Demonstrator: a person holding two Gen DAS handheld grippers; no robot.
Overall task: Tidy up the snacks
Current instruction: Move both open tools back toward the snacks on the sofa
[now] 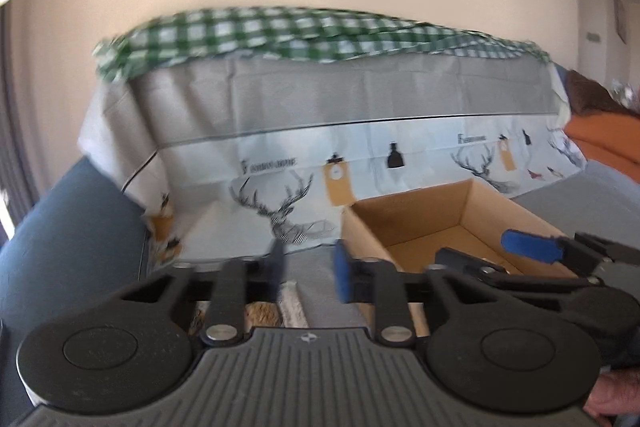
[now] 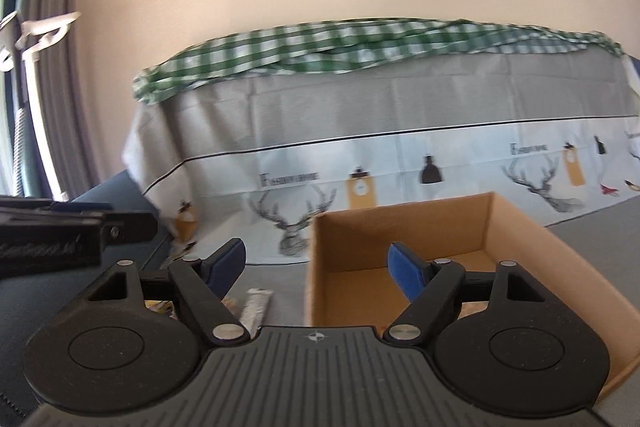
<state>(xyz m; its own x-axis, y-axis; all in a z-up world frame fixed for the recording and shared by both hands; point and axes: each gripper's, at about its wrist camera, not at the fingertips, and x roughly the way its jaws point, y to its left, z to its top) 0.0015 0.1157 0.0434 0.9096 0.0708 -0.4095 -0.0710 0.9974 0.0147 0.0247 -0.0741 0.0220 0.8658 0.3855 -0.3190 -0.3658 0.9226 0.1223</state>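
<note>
An open cardboard box (image 1: 432, 223) (image 2: 400, 223) stands on a grey surface. My left gripper (image 1: 310, 267) is open and empty, just left of the box's near corner. My right gripper (image 2: 316, 267) is open wide and empty, straddling the box's left wall; it also shows in the left wrist view (image 1: 532, 247) over the box. Snack packets lie left of the box below the grippers: a silvery wrapper (image 2: 256, 307) (image 1: 292, 303) and a tan textured one (image 1: 262, 313), mostly hidden by the gripper bodies. Something pale lies in the box (image 2: 476, 307).
Behind the box is a couch back draped with a grey and white deer-print cloth (image 1: 280, 211) (image 2: 296, 223) and a green checked cloth (image 1: 280, 35) (image 2: 360, 43). A dark blue cushion (image 1: 68, 235) is at left, an orange cushion (image 1: 608, 139) at right.
</note>
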